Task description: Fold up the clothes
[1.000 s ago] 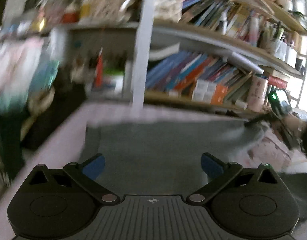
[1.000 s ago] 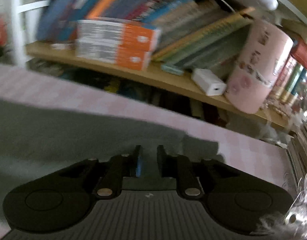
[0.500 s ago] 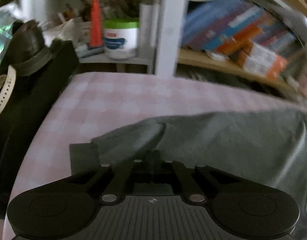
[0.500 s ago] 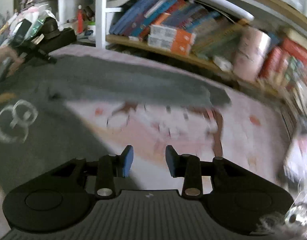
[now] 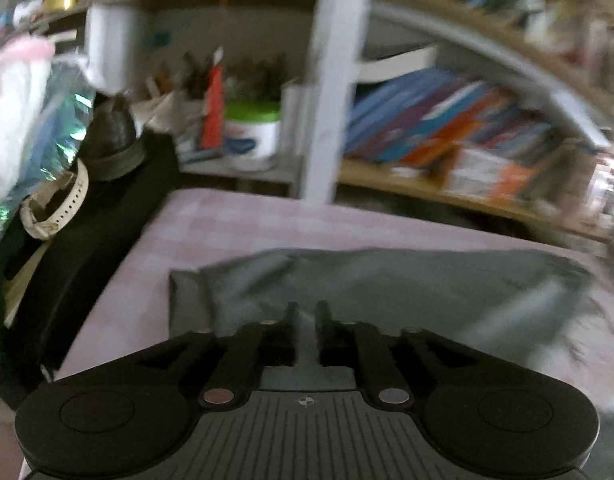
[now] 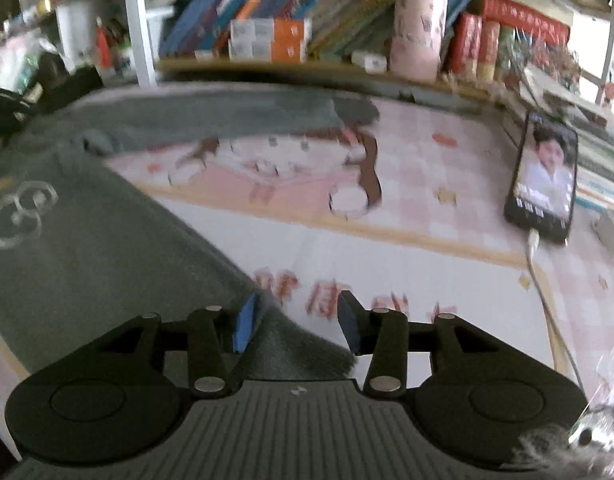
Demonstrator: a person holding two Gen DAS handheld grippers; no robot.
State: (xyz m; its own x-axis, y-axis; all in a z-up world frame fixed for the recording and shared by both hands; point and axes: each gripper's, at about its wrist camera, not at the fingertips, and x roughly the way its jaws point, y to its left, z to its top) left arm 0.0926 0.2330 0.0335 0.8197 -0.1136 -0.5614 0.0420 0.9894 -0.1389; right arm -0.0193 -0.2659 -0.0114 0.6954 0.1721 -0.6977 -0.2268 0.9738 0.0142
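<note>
A dark grey garment (image 5: 427, 280) lies spread on the pink checked table cover (image 5: 227, 224). My left gripper (image 5: 306, 308) hovers low over its far left corner. Its jaws are opening, with a narrow gap and grey cloth showing through it; the pads do not visibly pinch. In the right wrist view the same grey garment (image 6: 87, 248) has a white ring print (image 6: 19, 216) and a long folded strip (image 6: 227, 112) at the back. My right gripper (image 6: 299, 304) is over the garment's near right corner. Its jaws are opening, blue pads apart, cloth lying between and below them.
A phone (image 6: 545, 184) with its screen lit and a white cable (image 6: 547, 300) lies at the table's right. Bookshelves (image 6: 287, 20) line the back. A black object with a cream watch (image 5: 55, 208) stands at the left edge, with a green-lidded jar (image 5: 253, 132) behind it.
The left gripper went from wide open to shut on the garment's corner, then parted a little. The right gripper pulled back from the far edge to the near corner and widened.
</note>
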